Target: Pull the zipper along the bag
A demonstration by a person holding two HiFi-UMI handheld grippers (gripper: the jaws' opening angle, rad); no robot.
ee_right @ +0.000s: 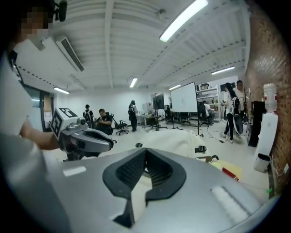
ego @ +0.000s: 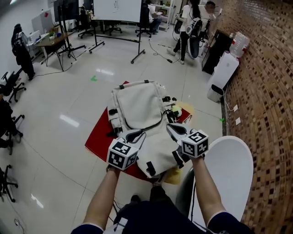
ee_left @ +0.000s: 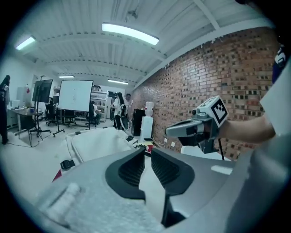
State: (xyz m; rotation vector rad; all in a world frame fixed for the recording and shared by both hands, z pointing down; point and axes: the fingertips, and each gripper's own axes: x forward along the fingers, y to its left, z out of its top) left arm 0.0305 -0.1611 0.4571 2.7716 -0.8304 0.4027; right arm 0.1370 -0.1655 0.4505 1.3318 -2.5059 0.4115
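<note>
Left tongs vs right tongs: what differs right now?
Left tongs stand slightly apart; right tongs are shut, tips touching. In the head view, left tongs sit over the lower left of the bag; right tongs sit by its right edge. Both hold nothing.

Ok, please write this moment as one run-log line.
left gripper: open, empty | right gripper: shut, empty | both: over near end of bag | bag: lying on red surface

One white bag [ego: 142,107], one red mat [ego: 98,142], one whiteboard [ego: 116,9]. Two grippers: left gripper [ego: 135,135], right gripper [ego: 174,130]. Background people [ego: 187,27] number perhaps six, though they are too small to count surely.
</note>
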